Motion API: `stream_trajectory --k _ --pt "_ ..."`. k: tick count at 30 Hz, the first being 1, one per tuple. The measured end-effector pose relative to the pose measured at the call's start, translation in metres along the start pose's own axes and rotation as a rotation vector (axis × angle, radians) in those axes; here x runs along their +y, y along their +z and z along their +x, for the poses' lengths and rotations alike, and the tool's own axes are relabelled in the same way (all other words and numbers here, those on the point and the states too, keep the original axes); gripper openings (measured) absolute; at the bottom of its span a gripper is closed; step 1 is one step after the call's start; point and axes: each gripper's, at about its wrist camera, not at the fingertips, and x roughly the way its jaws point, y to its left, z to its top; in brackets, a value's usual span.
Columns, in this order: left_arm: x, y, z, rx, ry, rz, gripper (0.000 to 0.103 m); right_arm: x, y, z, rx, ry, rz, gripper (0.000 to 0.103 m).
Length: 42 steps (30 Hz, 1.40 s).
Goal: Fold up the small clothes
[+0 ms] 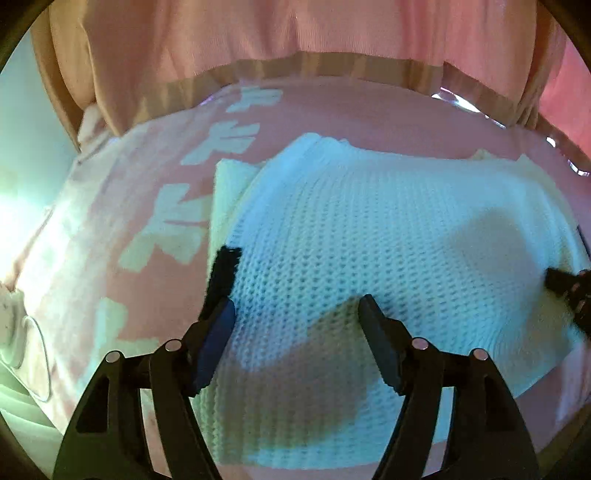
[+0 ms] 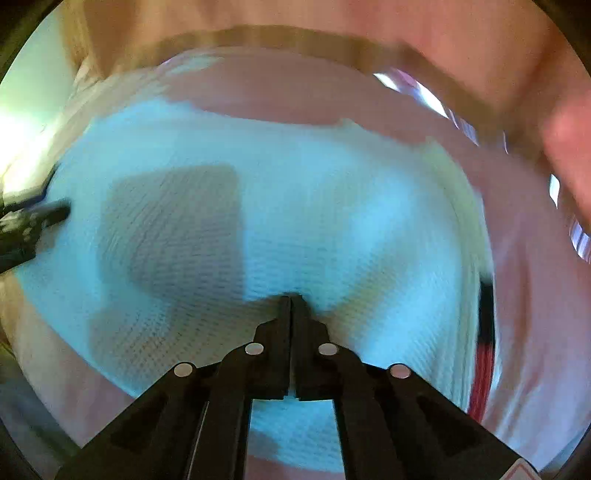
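Observation:
A white waffle-knit garment (image 1: 369,236) lies on a pink cloth-covered surface (image 1: 110,206) with pale letter shapes. A black trim patch (image 1: 223,273) sits at the garment's left edge. My left gripper (image 1: 299,314) is open, its fingers spread just over the knit's near left part. My right gripper (image 2: 291,297) is shut on a pinch of the same white knit (image 2: 295,184), which is motion-blurred there. The right gripper's tip shows at the right edge of the left wrist view (image 1: 569,291), and the left gripper shows at the left edge of the right wrist view (image 2: 33,221).
A person in a pink top (image 1: 295,33) stands at the far edge. A wooden rim (image 1: 332,66) borders the surface. A white object (image 1: 22,332) lies at the left. A red and black strip (image 2: 484,350) shows at the garment's right edge.

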Motion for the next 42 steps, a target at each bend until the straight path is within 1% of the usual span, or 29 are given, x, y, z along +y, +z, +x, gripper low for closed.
stream_trajectory --k 1,2,3,4,5,7,8,9,13,14,16,18,20,21,22,23,24,25,27,28,30,31,34,37,38,39,40,41,42 --pt "0.003 -0.001 -0.003 -0.008 -0.015 -0.009 0.067 -0.019 0.0 -0.014 -0.019 0.019 0.078 0.0" --pt "0.008 -0.002 -0.006 -0.019 -0.035 -0.022 0.067 -0.04 -0.007 -0.038 -0.088 0.0 0.146 0.01" --pt "0.012 -0.004 -0.008 -0.025 -0.041 -0.032 0.067 -0.058 -0.017 -0.054 -0.13 -0.036 0.202 0.016" --pt "0.015 -0.006 -0.007 -0.023 -0.047 -0.036 0.067 -0.073 -0.027 -0.06 -0.136 -0.053 0.25 0.03" --pt "0.016 -0.008 -0.007 -0.019 -0.044 -0.037 0.067 -0.089 -0.042 -0.062 -0.123 -0.05 0.308 0.038" --pt "0.015 -0.009 -0.005 -0.016 -0.028 -0.025 0.067 -0.107 -0.069 -0.054 -0.064 -0.027 0.393 0.038" --pt "0.014 -0.008 -0.005 -0.015 -0.022 -0.024 0.067 -0.113 -0.077 -0.047 -0.039 0.014 0.418 0.038" --pt "0.013 -0.007 -0.004 -0.011 -0.017 -0.024 0.067 -0.11 -0.081 -0.047 -0.038 0.031 0.421 0.038" --pt "0.012 -0.004 -0.005 0.008 -0.014 -0.064 0.068 -0.091 -0.085 -0.051 -0.071 0.01 0.348 0.038" --pt "0.013 -0.003 -0.004 0.01 -0.012 -0.076 0.068 -0.09 -0.085 -0.044 -0.056 0.004 0.328 0.031" --pt "0.012 -0.003 -0.003 0.012 -0.007 -0.08 0.068 -0.09 -0.079 -0.034 -0.037 -0.048 0.282 0.009" --pt "0.011 -0.004 -0.004 0.01 0.0 -0.073 0.068 -0.095 -0.081 -0.056 -0.091 -0.065 0.289 0.008" --pt "0.013 -0.008 -0.003 0.011 0.009 -0.067 0.068 -0.109 -0.083 -0.077 -0.145 -0.137 0.296 0.008" --pt "0.013 -0.01 -0.002 0.013 0.02 -0.063 0.069 -0.119 -0.085 -0.073 -0.122 -0.14 0.315 0.007" --pt "0.013 -0.013 0.001 0.012 0.033 -0.051 0.07 -0.128 -0.089 -0.061 -0.071 -0.12 0.347 0.008" --pt "0.013 -0.015 0.002 0.005 0.042 -0.044 0.072 -0.132 -0.094 -0.04 0.022 -0.088 0.357 0.01" --pt "0.013 -0.016 0.003 0.002 0.056 -0.043 0.079 -0.126 -0.092 -0.043 0.002 -0.126 0.33 0.01" --pt "0.015 -0.017 0.004 0.017 0.06 -0.057 0.081 -0.119 -0.089 -0.047 0.004 -0.146 0.3 0.01" --pt "0.029 -0.017 -0.001 0.042 0.011 -0.15 0.08 -0.109 -0.085 -0.071 -0.055 -0.145 0.3 0.011" --pt "0.034 -0.016 -0.01 0.029 -0.007 -0.182 0.079 -0.106 -0.084 -0.081 -0.083 -0.153 0.301 0.011" --pt "0.036 -0.014 -0.026 -0.014 -0.021 -0.188 0.079 -0.091 -0.076 -0.109 -0.169 -0.204 0.263 0.012" --pt "0.034 -0.012 -0.032 -0.034 -0.024 -0.185 0.079 -0.084 -0.07 -0.117 -0.193 -0.205 0.238 0.012" --pt "0.017 0.004 -0.037 -0.068 -0.04 -0.14 0.079 -0.067 -0.035 -0.122 -0.219 -0.109 0.168 0.012" --pt "-0.003 0.023 -0.017 -0.034 -0.024 -0.098 0.079 -0.055 0.006 -0.093 -0.164 -0.042 0.104 0.012" --pt "-0.006 0.025 -0.007 -0.01 -0.001 -0.087 0.079 -0.058 0.018 -0.063 -0.084 -0.049 0.093 0.011" --pt "-0.008 0.026 0.006 0.02 0.021 -0.081 0.079 -0.056 0.018 -0.044 -0.034 -0.074 0.089 0.012" --pt "-0.008 0.025 0.019 0.05 0.033 -0.084 0.08 -0.063 0.018 -0.01 0.051 -0.126 0.08 0.012" --pt "-0.007 0.025 0.023 0.055 0.033 -0.096 0.081 -0.063 0.019 0.004 0.08 -0.132 0.08 0.011" --pt "-0.006 0.025 0.02 0.038 0.025 -0.106 0.08 -0.064 0.018 -0.001 0.054 -0.129 0.096 0.011"
